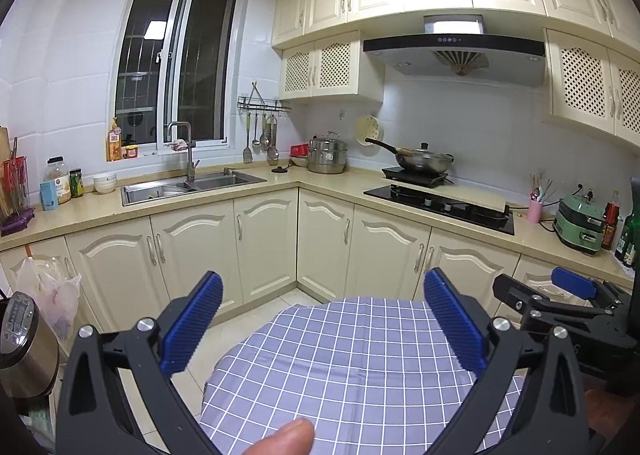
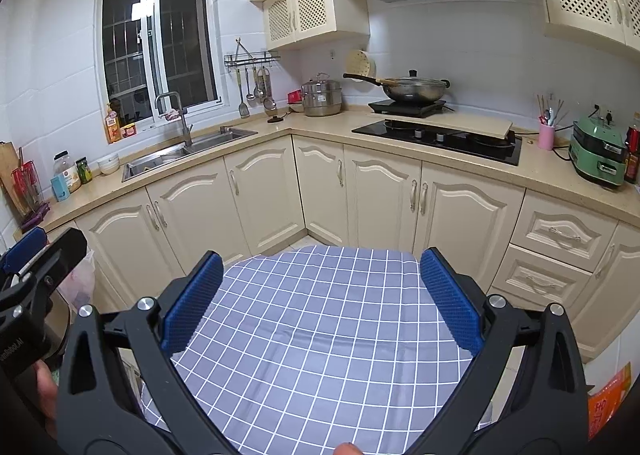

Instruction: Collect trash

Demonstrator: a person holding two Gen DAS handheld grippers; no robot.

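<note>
My left gripper is open and empty, held above a table with a blue checked cloth. My right gripper is also open and empty above the same cloth. The right gripper also shows at the right edge of the left wrist view, and the left gripper at the left edge of the right wrist view. A plastic bag with bits inside hangs on a lower cabinet at the left. No loose trash shows on the cloth.
An L-shaped counter carries a sink, a steel pot, a wok on a hob, and a green cooker. A steel rice cooker stands at left. An orange packet lies low at right.
</note>
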